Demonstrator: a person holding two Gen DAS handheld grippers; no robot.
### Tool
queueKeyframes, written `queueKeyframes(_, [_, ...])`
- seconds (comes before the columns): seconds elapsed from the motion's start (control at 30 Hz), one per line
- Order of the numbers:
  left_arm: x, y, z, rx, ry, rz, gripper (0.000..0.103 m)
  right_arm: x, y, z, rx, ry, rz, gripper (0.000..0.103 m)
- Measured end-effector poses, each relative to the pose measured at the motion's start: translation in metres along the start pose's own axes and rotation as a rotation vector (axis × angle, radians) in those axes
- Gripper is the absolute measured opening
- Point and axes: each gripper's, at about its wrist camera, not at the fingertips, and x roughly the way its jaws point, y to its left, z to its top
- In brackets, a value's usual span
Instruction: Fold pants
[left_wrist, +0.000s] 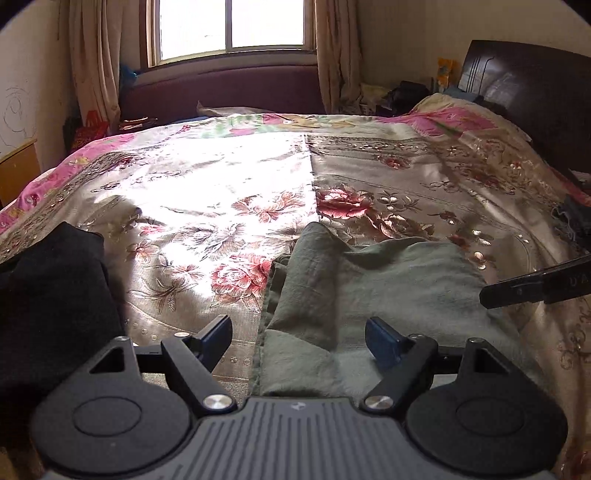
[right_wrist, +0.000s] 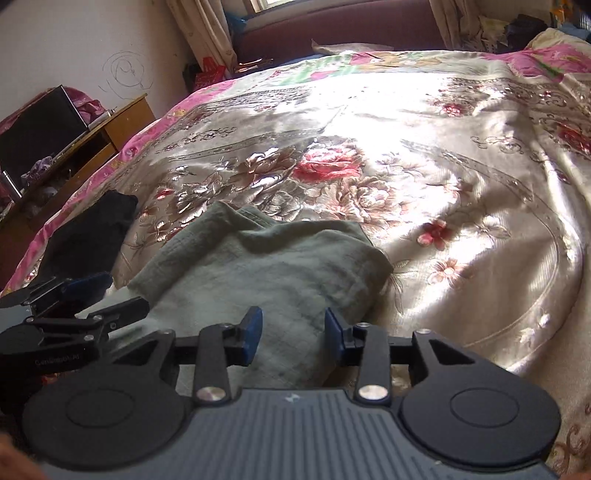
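Grey-green pants (left_wrist: 369, 280) lie folded and rumpled on the floral bedspread (left_wrist: 229, 192), near its front edge. My left gripper (left_wrist: 299, 334) hovers over the pants' left edge, jaws wide open and nothing between them. In the left wrist view the right gripper (left_wrist: 535, 288) pokes in from the right edge, just over the pants. The right wrist view shows the pants (right_wrist: 266, 258) straight ahead. My right gripper (right_wrist: 293, 328) sits low over their near part with its jaws apart, the pads not pressing the cloth. The left gripper (right_wrist: 107, 295) is at the pants' left side.
A black garment (left_wrist: 48, 288) lies left of the pants, also seen as the black garment (right_wrist: 92, 229). A dark headboard (left_wrist: 528, 96) stands at the far right. A wooden cabinet (right_wrist: 110, 125) is beside the bed on the left. A maroon sofa (left_wrist: 221, 92) sits under the window.
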Motion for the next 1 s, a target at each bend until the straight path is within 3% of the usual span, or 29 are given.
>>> queueKeyframes(0.13, [0.017,-0.006,0.001,0.036,0.066,-0.038,0.093,0.006,-0.023,-0.017,0.175,0.061,0.066,0.045])
queueKeyframes(0.3, [0.026,-0.004,-0.003,0.028,0.127,-0.039,0.093,0.012,-0.023,-0.019,0.227,0.053,0.093,0.046])
queueKeyframes(0.6, [-0.005,-0.018,-0.006,0.081,0.101,0.035,0.093,0.000,-0.005,-0.025,0.130,0.035,-0.002,0.046])
queueKeyframes(1.0, [-0.060,-0.056,-0.024,0.052,0.039,0.016,0.093,-0.048,0.026,-0.057,0.054,0.000,-0.065,0.046])
